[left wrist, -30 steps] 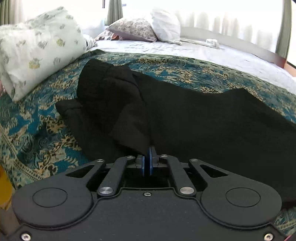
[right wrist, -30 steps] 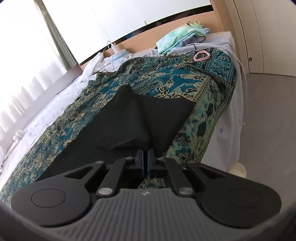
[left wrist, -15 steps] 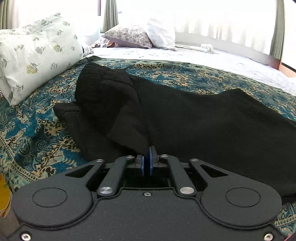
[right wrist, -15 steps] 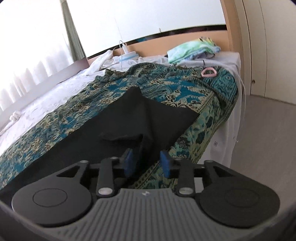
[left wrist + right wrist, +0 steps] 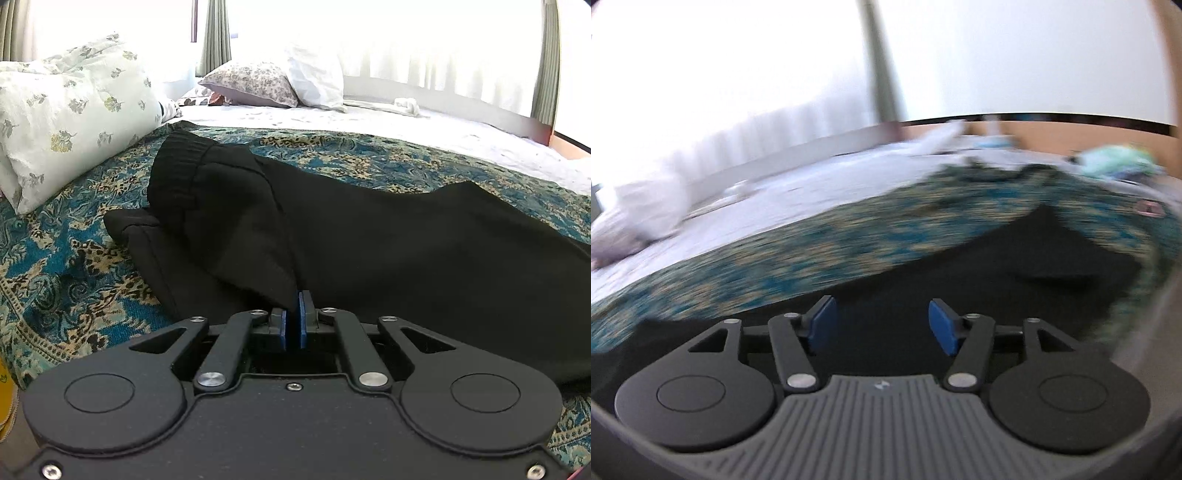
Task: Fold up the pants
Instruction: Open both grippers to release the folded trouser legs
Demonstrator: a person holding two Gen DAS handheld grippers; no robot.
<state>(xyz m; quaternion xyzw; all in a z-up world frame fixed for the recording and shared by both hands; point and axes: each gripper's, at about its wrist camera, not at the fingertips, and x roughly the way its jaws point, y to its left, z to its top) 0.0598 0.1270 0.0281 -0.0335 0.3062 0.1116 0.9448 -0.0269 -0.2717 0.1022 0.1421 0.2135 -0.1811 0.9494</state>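
Black pants lie spread across the patterned teal bedspread, their ribbed waistband lifted and folded over at the left. My left gripper is shut on a pinch of the waist fabric, holding it just above the bed. In the blurred right wrist view the pants stretch away toward the right edge of the bed. My right gripper hovers over them with its blue pads wide apart and still opening; nothing is between them.
A floral pillow lies at the left, with two more pillows by the curtained window. White sheet covers the far half of the bed. A green folded cloth and a pink ring sit at the bed's far right end.
My right gripper let go of the pants leg, opened wide and swung to the left, rolling as it went. The left gripper kept its hold and barely moved.
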